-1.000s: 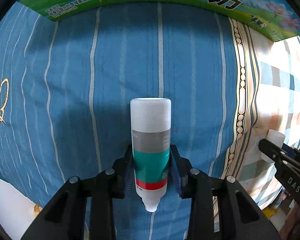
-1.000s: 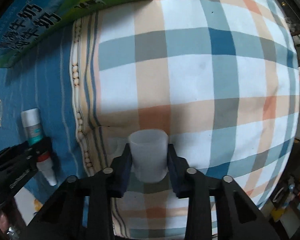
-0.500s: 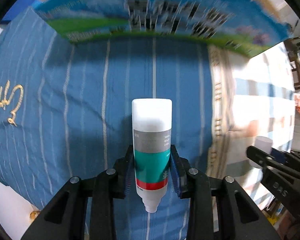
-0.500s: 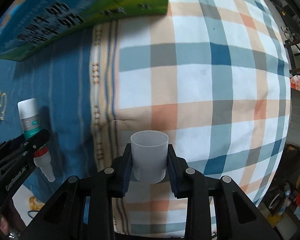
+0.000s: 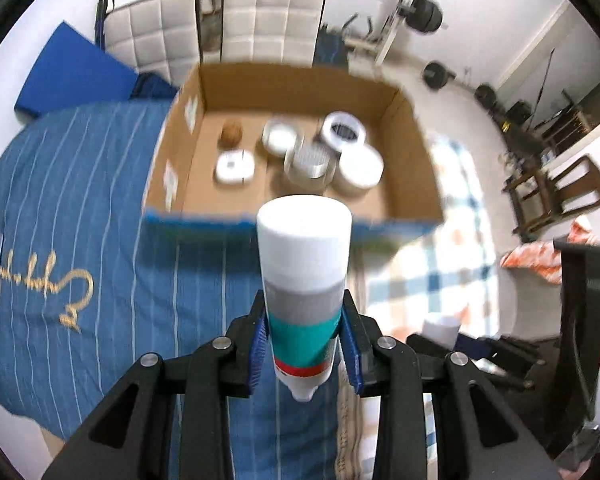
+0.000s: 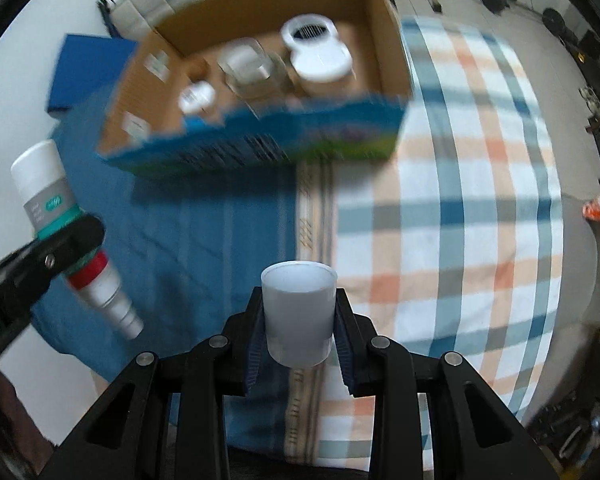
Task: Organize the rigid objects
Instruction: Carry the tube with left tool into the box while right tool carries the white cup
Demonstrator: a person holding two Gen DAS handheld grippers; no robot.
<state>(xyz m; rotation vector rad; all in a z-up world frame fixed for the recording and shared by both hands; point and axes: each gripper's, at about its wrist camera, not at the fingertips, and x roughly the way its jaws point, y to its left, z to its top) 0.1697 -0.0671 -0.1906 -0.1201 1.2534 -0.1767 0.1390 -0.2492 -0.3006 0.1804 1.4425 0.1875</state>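
Observation:
My left gripper [image 5: 305,344] is shut on a white, grey and teal bottle [image 5: 303,280], held in the air above the blue striped cloth; the bottle also shows at the left of the right wrist view [image 6: 56,216]. My right gripper [image 6: 298,336] is shut on a small translucent white cup [image 6: 298,312], held above the cloth seam. An open cardboard box [image 5: 292,80] lies ahead with several white lids and round containers [image 5: 360,164] and a brown ball [image 5: 231,133] inside. The box also shows in the right wrist view [image 6: 260,148].
Blue striped cloth [image 5: 80,208] covers the left of the surface and plaid cloth [image 6: 460,200] the right. White padded chairs [image 5: 272,20] stand behind the box. A blue mat [image 5: 72,76] lies at the back left. Wooden chairs [image 5: 556,196] and gym weights stand at the right.
Both grippers have lifted high with their objects. The views now look down into the open box, where before they showed only the cloth and the box's printed side.

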